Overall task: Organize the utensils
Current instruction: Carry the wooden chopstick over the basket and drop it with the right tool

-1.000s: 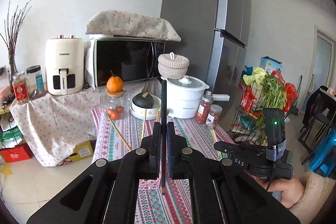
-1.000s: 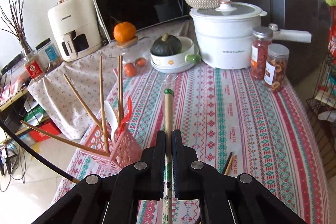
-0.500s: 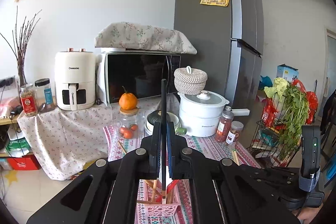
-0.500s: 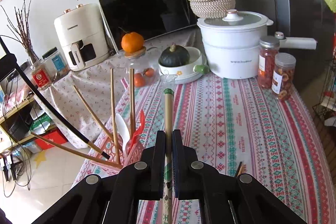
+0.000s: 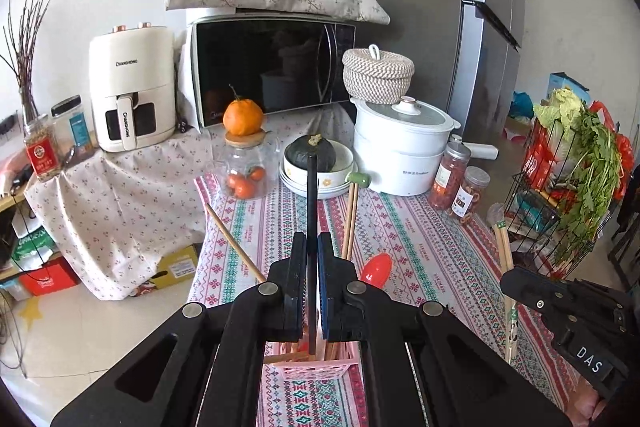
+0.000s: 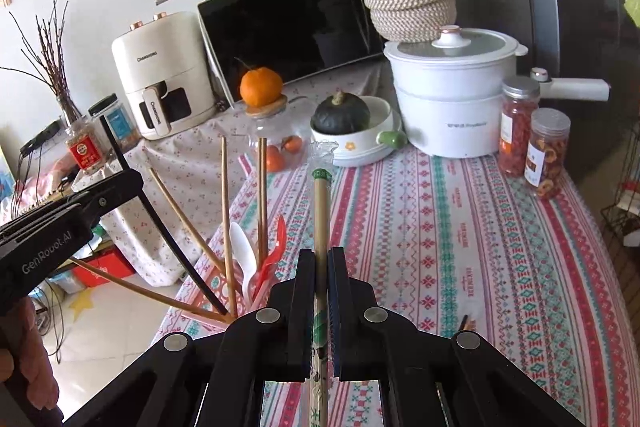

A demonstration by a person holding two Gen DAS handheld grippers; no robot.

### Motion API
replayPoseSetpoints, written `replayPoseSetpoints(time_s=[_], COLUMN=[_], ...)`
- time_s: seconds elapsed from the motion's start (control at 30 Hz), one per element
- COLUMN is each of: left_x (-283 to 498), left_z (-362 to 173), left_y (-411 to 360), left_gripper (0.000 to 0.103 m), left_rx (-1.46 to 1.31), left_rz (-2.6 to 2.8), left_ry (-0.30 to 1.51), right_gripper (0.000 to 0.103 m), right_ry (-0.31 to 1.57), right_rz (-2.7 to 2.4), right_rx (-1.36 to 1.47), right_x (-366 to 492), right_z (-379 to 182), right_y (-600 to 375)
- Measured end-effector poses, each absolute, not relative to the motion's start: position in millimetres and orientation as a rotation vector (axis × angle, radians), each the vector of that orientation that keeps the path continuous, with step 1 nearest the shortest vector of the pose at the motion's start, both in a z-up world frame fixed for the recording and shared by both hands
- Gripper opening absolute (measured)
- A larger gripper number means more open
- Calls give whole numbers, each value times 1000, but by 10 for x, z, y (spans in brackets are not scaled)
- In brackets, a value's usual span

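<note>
Tilted downward over the pink basket (image 5: 320, 361) at the table's left edge, the left gripper (image 5: 312, 283) is clamped on a black chopstick (image 5: 311, 211) whose lower tip dips into the basket, while beside it the right gripper (image 6: 320, 291) pinches wrapped chopsticks (image 6: 321, 223) pointing forward above the striped tablecloth (image 6: 460, 227).

Utensil basket (image 6: 208, 319) at table's (image 6: 500, 247) left edge, pot (image 6: 452, 99) behind, jars (image 6: 532, 143) right.

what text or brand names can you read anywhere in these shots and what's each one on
"CHANGHONG": on the air fryer, on its body and its drawer handle.
"DAS": on the right gripper.
"GenRobot.AI": on the left gripper.
Too small or blurred to read: white pot, red-label jar, snack jars, wrapped chopsticks.
</note>
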State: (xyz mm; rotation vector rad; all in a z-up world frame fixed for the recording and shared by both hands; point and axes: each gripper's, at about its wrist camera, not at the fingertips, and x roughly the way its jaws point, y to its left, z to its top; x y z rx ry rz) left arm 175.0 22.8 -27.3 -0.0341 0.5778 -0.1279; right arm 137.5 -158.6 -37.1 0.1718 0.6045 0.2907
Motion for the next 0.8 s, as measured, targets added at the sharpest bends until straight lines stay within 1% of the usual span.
replayPoseSetpoints(time_s=[0.2,0.3,0.37,0.43,0.5,0.6,0.63,0.7,0.8], left_x=[1855,1818,1762,1669,1551,1370,1314,1217,1145], left_z=[-387,-337,-265,-186,-100,17,45,79,82], left_y=[213,233,264,329,420,594,662,810,1043], left_gripper=[6,7,15,30,35,39,44,50,51], left_rx=[-36,-57,-71,-85,-95,-103,-106,-115,-148], left_rz=[-131,-154,-170,-174,-180,-180,-174,-149,-125], left_ry=[631,639,644,639,629,616,610,607,618], right_gripper=[4,4,4,5,5,5,5,5,5], right_ry=[571,528,488,453,412,348,324,263,173], right_rz=[290,281,269,256,243,214,202,173,126], right_rx=[173,170,182,194,198,233,246,264,273], right_x=[1332,1300,1283,1309,1344,1422,1447,1469,1484], right_z=[-333,-284,-240,-187,-139,-106,-107,-117,-162], right_y=[-1571,-1536,-1511,-1470,-1411,-1310,-1268,-1181,-1031])
